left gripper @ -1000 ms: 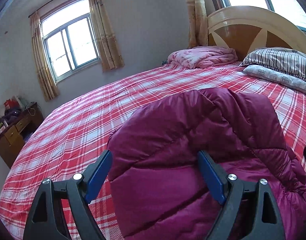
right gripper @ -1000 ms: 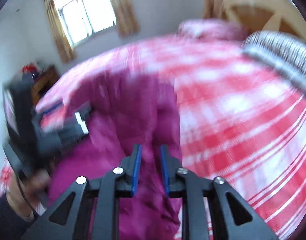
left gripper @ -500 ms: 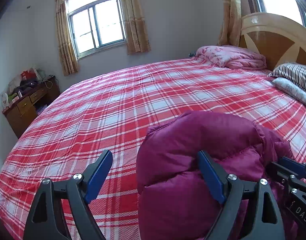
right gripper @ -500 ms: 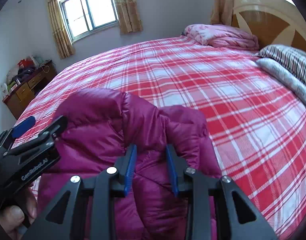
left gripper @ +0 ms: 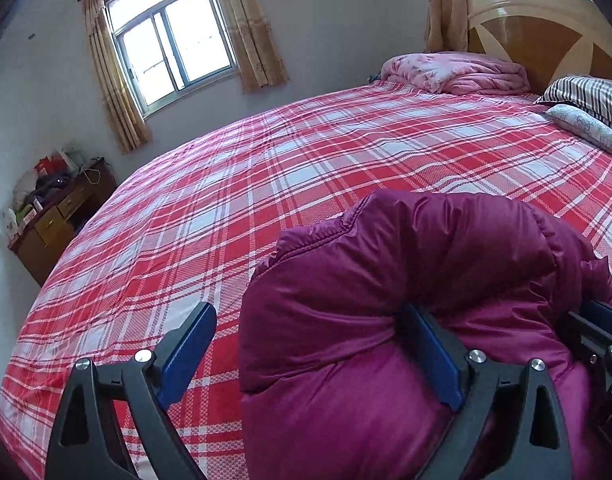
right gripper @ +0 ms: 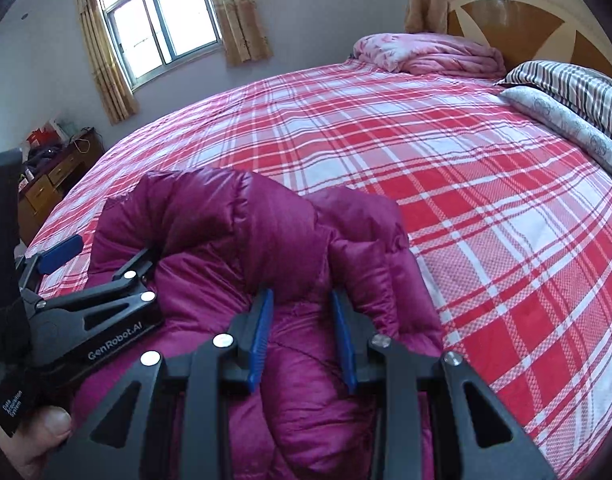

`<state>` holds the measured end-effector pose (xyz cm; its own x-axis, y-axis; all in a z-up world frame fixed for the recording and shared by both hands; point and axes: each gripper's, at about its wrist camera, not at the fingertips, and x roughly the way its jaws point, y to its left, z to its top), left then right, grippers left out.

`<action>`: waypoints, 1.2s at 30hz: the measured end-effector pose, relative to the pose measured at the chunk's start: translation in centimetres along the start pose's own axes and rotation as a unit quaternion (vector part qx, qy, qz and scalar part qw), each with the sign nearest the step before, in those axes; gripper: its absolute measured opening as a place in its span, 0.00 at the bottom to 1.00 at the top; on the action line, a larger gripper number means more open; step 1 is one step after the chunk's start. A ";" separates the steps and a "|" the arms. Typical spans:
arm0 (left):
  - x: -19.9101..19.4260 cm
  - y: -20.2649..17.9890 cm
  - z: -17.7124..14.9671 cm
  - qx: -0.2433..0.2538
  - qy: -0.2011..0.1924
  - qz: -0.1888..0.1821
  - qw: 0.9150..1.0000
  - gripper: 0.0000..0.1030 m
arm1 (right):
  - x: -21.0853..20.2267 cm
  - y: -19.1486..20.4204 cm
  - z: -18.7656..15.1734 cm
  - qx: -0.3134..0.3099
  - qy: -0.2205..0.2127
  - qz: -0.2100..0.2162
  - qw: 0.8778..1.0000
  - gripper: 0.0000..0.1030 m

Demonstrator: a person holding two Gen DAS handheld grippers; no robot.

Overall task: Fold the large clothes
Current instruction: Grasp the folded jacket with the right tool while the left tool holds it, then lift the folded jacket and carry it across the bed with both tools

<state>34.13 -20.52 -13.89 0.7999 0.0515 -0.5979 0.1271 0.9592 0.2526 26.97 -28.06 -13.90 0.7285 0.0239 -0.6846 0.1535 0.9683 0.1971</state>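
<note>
A bulky magenta puffer jacket (left gripper: 417,320) lies bunched on the near part of a bed covered with a red and white plaid bedspread (left gripper: 306,168), its upper portion doubled over the lower so that a rounded, puffed fold faces the far side of the room. The left gripper (left gripper: 309,356) stands with its fingers spread wide and has just been opening further; the jacket's left edge sits between them, the right blue pad (left gripper: 429,356) is pushed into the crease under the fold, and the left pad (left gripper: 188,356) hangs free above the bedspread, so nothing is clamped. In the right wrist view the right gripper (right gripper: 302,340) has its fingers set fairly close together over the middle of the jacket, with a ridge of quilted fabric lying between the blue pads (right gripper: 262,338); whether they pinch that fabric or merely straddle it cannot be told. A thumb shows at the lower left of that view, holding the left device. At the head of the bed a folded pink quilt (left gripper: 457,72) lies before a wooden headboard (left gripper: 545,28), with striped pillows (right gripper: 565,84) at the right. A curtained window (left gripper: 174,44) and a cluttered wooden cabinet (left gripper: 54,220) stand against the far wall.
</note>
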 end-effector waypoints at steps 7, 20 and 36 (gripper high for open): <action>0.4 -0.2 -0.3 0.004 0.003 0.000 1.000 0.93 | 0.4 0.1 -0.2 -0.003 0.001 -0.007 1.000 0.33; 0.9 -0.3 -0.3 0.007 0.007 0.001 1.000 0.93 | 0.8 0.0 -0.3 0.000 0.005 -0.004 1.000 0.33; 1.0 -0.6 -0.5 0.013 0.004 0.006 1.000 0.94 | 1.0 -0.1 -0.4 0.002 0.007 -0.002 1.000 0.33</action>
<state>34.60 -20.92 -15.02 0.7963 0.0652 -0.6014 0.1328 0.9511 0.2790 27.42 -28.05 -14.95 0.7191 0.0234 -0.6945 0.1587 0.9675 0.1969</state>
